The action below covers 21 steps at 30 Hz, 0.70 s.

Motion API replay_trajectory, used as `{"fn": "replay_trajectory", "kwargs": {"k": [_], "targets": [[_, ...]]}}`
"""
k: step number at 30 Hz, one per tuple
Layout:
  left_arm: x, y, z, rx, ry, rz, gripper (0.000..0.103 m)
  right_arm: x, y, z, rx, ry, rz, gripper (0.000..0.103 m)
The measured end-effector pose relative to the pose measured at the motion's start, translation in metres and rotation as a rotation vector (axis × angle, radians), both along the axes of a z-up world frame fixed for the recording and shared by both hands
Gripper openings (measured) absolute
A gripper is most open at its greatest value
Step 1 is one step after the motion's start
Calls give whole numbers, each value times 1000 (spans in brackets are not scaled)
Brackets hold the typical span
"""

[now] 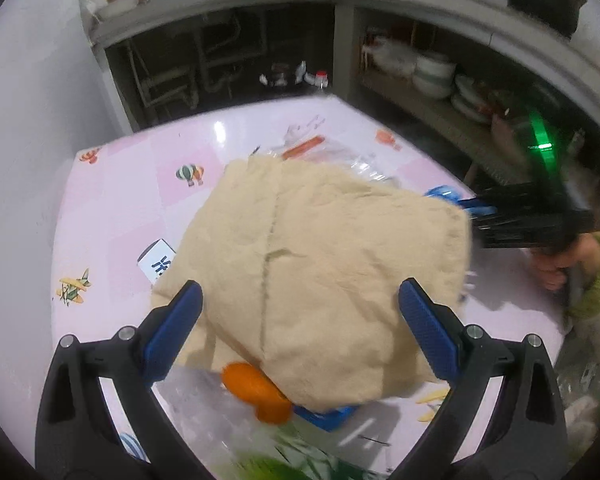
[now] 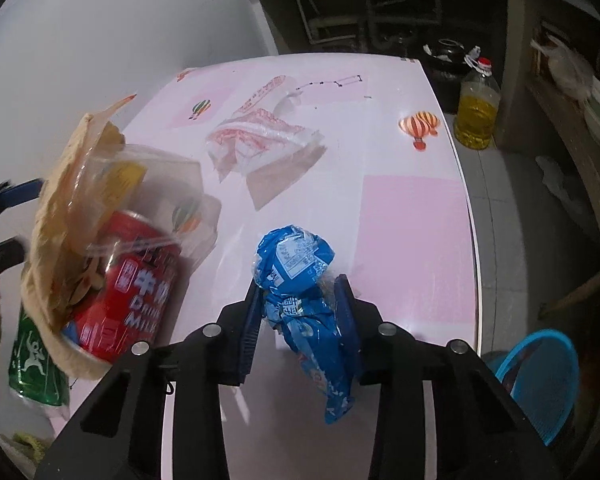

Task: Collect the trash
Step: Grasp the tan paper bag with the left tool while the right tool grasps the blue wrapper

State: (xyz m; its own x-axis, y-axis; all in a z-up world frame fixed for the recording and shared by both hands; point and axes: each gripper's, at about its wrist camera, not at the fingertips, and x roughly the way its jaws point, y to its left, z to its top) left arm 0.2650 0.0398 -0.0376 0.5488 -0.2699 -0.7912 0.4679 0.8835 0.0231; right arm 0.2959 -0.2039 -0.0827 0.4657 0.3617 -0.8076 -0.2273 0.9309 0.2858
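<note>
Pink table [image 2: 412, 216] with clear wrapper [image 2: 260, 140]

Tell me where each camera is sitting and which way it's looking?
Left wrist: sits on the left tongs, looking forward over a beige cloth; its open blue fingers show.
Right wrist: sits on the right tongs, facing the pink table; its fingers clamp a blue wrapper.
Shared: pink table, beige cloth, blue wrapper, and the right tongs in the left view.
</note>
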Motion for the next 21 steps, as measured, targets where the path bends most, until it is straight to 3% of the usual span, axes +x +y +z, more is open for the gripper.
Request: {"fn": "replay_trajectory", "kwargs": {"k": [7,14,21], "targets": [[20,2,-15,27,84,-34,94,-9,-5,0,14,3,-18,35],[25,16,-21,-93,189,-3,53,-11,-5,0,21,0,-29,35],[26,33,-18,-165,202,43,30,-12,-6,1,18,-3,-38,35]]}}
